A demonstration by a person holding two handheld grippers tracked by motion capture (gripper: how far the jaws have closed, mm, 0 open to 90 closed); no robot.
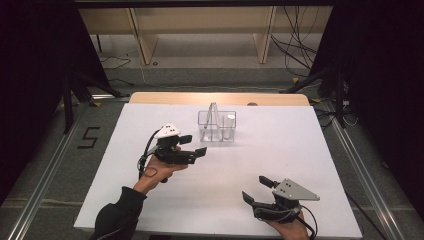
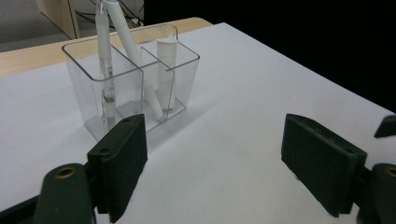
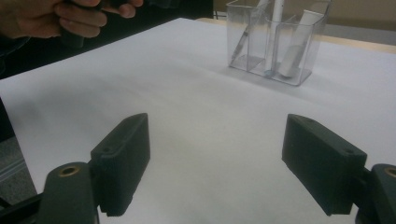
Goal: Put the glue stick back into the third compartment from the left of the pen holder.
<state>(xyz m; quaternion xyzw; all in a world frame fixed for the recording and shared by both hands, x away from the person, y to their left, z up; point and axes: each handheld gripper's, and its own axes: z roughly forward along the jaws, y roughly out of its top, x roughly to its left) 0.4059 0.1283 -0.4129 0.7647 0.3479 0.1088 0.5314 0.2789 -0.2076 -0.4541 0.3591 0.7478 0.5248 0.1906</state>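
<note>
A clear plastic organiser with compartments stands at the back middle of the white table. It holds two pens and a short white tube. My left gripper hovers open just left and in front of it, jaws empty; in the left gripper view the organiser lies beyond the left jaw. My right gripper is open and empty near the table's front right. In the right gripper view the organiser is far ahead.
A wooden strip borders the table's far edge. Beyond it stand a wooden shelf unit and loose cables on the floor. Dark curtains flank both sides. A person's hand appears at the right gripper view's top left.
</note>
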